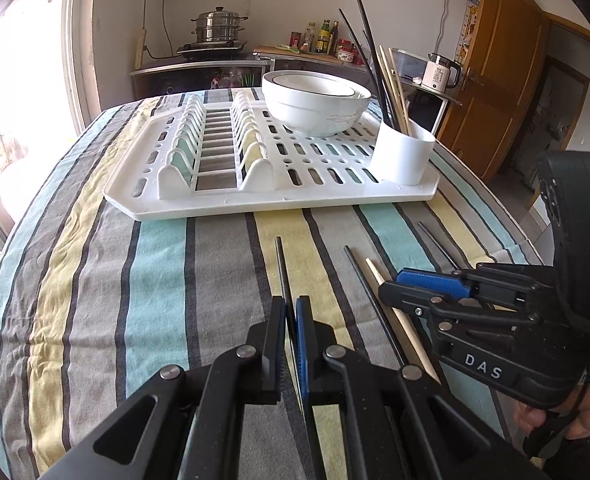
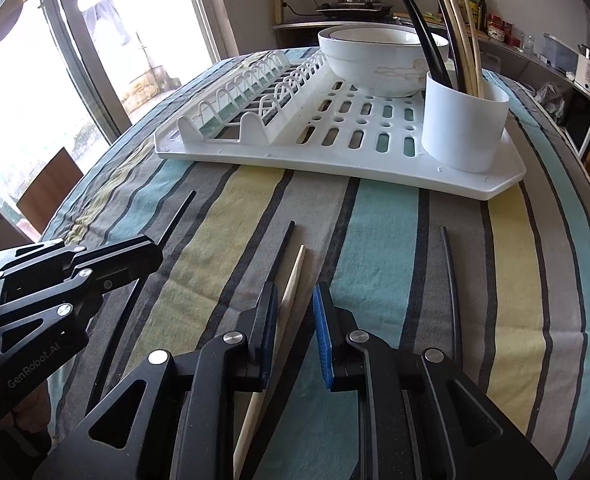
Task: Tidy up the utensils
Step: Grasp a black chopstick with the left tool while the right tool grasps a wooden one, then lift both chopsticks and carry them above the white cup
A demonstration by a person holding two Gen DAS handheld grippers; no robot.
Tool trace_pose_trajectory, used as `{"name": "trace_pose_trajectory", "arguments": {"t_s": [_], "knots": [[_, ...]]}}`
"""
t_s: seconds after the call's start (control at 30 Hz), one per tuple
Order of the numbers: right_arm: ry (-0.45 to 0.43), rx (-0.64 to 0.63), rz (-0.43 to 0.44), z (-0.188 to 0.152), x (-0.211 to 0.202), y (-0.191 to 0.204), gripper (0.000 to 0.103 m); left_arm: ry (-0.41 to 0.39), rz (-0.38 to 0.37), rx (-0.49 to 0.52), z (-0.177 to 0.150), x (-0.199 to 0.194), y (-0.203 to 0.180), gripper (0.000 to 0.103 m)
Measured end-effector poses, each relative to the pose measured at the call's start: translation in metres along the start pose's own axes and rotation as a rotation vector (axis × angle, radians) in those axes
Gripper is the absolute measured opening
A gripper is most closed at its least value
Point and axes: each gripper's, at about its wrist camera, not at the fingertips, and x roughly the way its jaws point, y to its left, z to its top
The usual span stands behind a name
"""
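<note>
My left gripper [image 1: 291, 308] is shut on a black chopstick [image 1: 282, 268] lying on the striped tablecloth; it also shows in the right wrist view [image 2: 177, 216]. My right gripper [image 2: 295, 300] is open around a pale wooden chopstick [image 2: 293, 280], its jaws on either side of it. A second black chopstick [image 2: 283, 250] lies just left of the wooden one, a third [image 2: 451, 276] to the right. A white utensil cup [image 2: 465, 124] on the white dish rack [image 2: 335, 160] holds several black and wooden chopsticks [image 2: 461, 40].
White bowls [image 1: 315, 100] are stacked on the rack behind the cup. The rack's plate slots [image 1: 215, 140] are on its left side. The table edge [image 1: 507, 232] drops off at the right. A stove, bottles and a kettle stand along the far wall.
</note>
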Motion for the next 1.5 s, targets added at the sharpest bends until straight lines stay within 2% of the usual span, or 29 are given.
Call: {"name": "trace_pose_trajectory", "arguments": {"t_s": [0.33, 0.4, 0.53, 0.97, 1.5], "knots": [[0.050, -0.086, -0.106, 0.007, 0.006, 0.016, 0.017, -0.016, -0.016, -0.008, 0.004, -0.007, 0.002, 0.005], [0.055, -0.095, -0.102, 0.009, 0.008, 0.018, 0.008, -0.022, -0.017, -0.008, 0.005, -0.009, 0.002, 0.005], [0.051, -0.059, -0.048, 0.009, 0.005, 0.011, 0.005, -0.038, -0.023, -0.011, 0.008, -0.017, 0.003, 0.005], [-0.179, 0.033, 0.060, 0.018, -0.068, -0.013, 0.005, -0.128, -0.027, 0.014, 0.031, -0.053, -0.006, 0.004], [-0.357, 0.046, 0.077, 0.019, -0.136, -0.027, 0.005, -0.237, -0.039, 0.043, 0.048, -0.101, -0.019, 0.004]]}}
